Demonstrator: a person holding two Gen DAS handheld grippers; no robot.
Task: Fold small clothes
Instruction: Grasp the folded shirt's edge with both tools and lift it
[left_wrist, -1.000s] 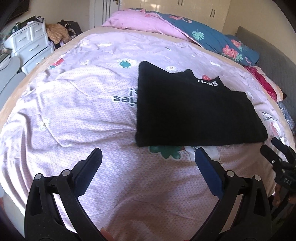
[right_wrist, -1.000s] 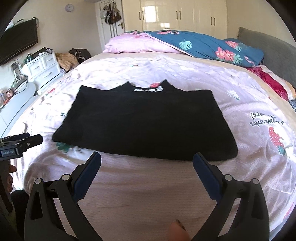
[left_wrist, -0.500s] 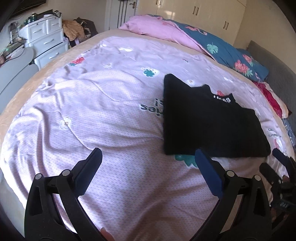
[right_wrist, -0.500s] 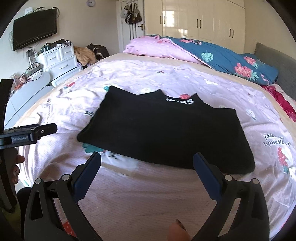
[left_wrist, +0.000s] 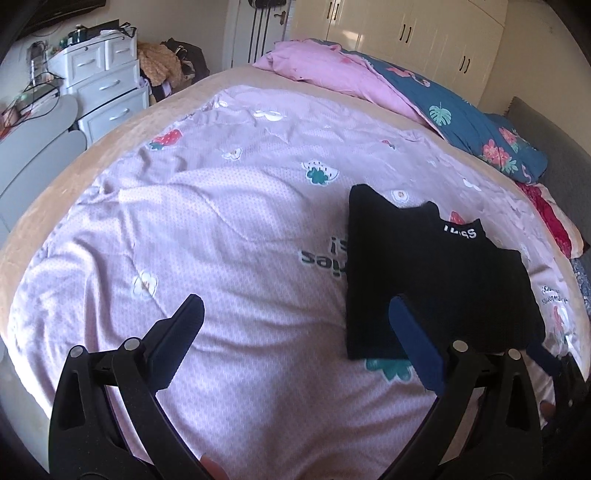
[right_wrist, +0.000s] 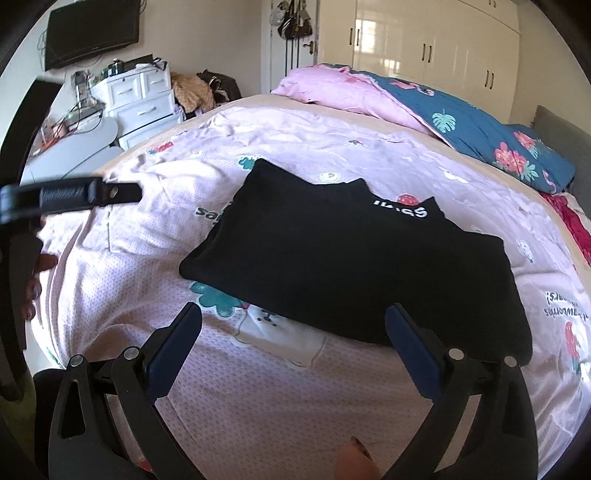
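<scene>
black folded garment (right_wrist: 351, 266) lies mid-frame on the lilac bed (right_wrist: 258, 387); left tongs (left_wrist: 295, 332) and right tongs (right_wrist: 293, 332) gape wide, empty; judgement: pinch near corners evenly, fold without dragging.

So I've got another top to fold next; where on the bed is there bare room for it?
The lilac bedspread left of the black folded top, toward the white drawers, is bare. Crowded: the bunched pink and blue duvet along the far edge.
</scene>
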